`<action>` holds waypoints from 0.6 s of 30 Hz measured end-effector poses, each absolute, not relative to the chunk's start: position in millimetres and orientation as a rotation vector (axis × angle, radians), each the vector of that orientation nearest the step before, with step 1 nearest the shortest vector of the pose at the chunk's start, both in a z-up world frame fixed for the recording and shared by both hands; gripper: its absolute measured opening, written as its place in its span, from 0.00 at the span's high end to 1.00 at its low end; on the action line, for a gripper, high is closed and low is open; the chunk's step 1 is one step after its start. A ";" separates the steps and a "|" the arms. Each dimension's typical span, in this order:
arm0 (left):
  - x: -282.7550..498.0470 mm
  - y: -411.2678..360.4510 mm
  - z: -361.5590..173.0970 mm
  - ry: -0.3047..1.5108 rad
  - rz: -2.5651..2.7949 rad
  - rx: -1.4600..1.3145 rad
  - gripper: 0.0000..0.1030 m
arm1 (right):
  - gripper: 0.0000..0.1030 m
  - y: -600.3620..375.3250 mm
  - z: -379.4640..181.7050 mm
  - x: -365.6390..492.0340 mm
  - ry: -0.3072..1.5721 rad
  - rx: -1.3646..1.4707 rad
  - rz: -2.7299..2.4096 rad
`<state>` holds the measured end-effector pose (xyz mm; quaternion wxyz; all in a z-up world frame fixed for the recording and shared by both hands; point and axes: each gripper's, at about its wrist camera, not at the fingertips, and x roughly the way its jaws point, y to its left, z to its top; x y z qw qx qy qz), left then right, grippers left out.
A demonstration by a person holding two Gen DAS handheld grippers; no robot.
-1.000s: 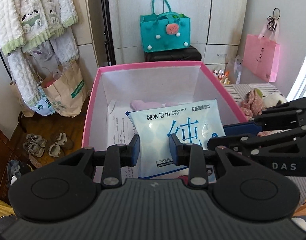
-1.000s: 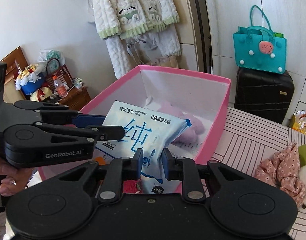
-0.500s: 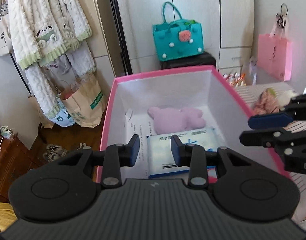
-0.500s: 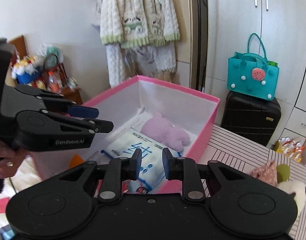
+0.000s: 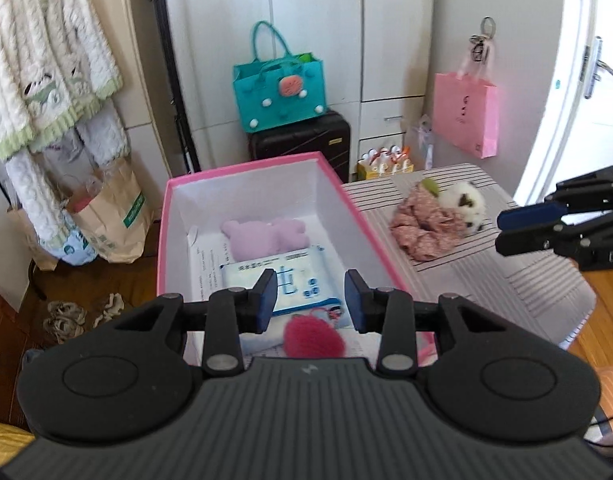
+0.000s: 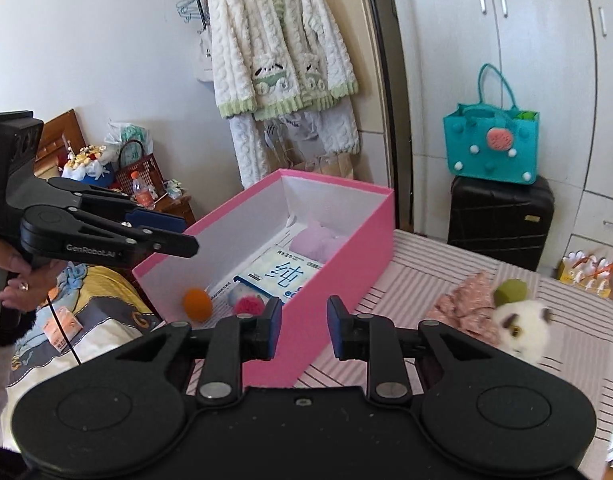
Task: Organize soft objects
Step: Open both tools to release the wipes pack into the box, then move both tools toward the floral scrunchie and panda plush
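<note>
A pink box with a white inside holds a blue-and-white wet wipes pack, lying flat, a purple plush behind it and a red pom-pom in front. My left gripper hangs above the box's near end; its jaws are opening and nothing is between them. In the right wrist view the box, the wipes pack and an orange ball show. My right gripper is back from the box, its jaws opening and empty. A floral cloth and a panda plush lie on the striped table.
A teal bag sits on a black suitcase behind the box. A pink bag hangs at the right. Fluffy coats hang on a rack at the left, with a paper bag and shoes on the floor below.
Both grippers let go of the wipes pack, which dropped flat into the box. Both have since pulled back and up from the box, and their jaws have widened.
</note>
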<state>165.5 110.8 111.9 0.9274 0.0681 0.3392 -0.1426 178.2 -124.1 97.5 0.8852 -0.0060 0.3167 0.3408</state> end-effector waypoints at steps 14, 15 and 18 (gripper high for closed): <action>132.3 24.1 141.2 0.600 -0.490 0.219 0.60 | 0.68 -193.6 128.8 131.3 0.575 -0.070 0.647; 132.6 17.8 141.2 0.595 -0.496 0.226 0.60 | 0.68 -194.7 130.8 131.6 0.570 -0.082 0.642; 132.8 -1.0 136.6 0.569 -0.512 0.241 0.60 | 0.66 -200.9 133.8 133.4 0.560 -0.090 0.634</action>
